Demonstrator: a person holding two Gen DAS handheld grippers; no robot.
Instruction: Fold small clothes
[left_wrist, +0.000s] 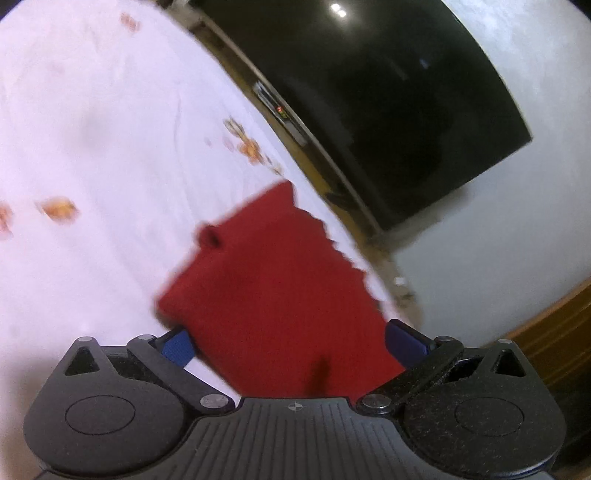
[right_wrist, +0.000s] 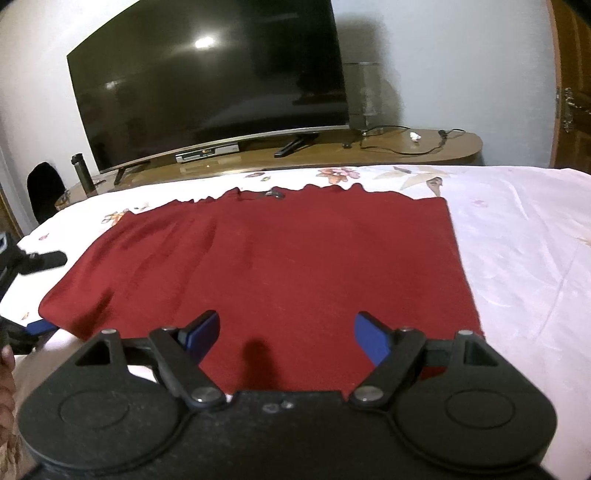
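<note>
Right wrist view: dark red knit garment (right_wrist: 266, 266) lies flat on white floral bedsheet (right_wrist: 517, 236), w/ black flat-screen TV (right_wrist: 210, 81) on wooden stand (right_wrist: 406, 147) behind. Right gripper (right_wrist: 284, 338) hovers over garment's near edge, blue-padded fingers spread wide, holding nothing. Left wrist view, blurred: left gripper (left_wrist: 291, 341) also wide apart over the red cloth, gripping nothing.

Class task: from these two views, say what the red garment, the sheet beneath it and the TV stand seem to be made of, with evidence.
Red garment: probably a soft, matte knit; it ripples and has a wavy far hem.
Bed sheet: thin woven cloth, likely cotton, white with printed flowers and fine creases.
TV stand: apparently wood or veneer, brown with a slight sheen.
</note>
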